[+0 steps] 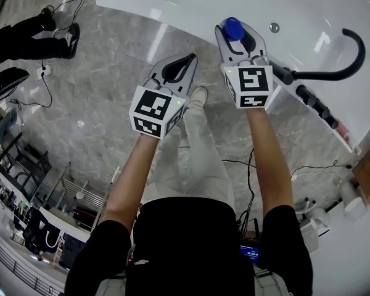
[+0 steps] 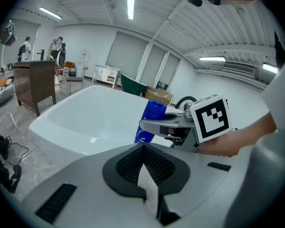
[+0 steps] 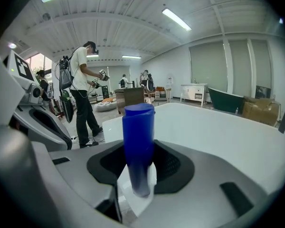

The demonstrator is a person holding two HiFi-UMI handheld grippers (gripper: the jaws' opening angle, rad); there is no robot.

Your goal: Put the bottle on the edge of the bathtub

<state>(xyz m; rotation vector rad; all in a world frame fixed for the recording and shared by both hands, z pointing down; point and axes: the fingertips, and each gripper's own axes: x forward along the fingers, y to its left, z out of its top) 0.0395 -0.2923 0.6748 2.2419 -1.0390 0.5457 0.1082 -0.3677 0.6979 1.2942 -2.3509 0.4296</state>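
Right gripper (image 1: 235,32) has the blue bottle (image 3: 138,141) pinched between its jaws. The bottle stands upright, cap up, right over the near rim of the white tub (image 1: 135,11). Does its base touch the rim? Can't tell, the left gripper blocks that spot. Left gripper (image 2: 143,146) hangs just left of the right one, over the grey floor (image 1: 98,97) beside the tub, jaws pressed together with nothing between them. On the right, a black hose (image 1: 351,54) curves over the tub's edge. Far left, a person's shoes (image 1: 61,39) stand on the floor.
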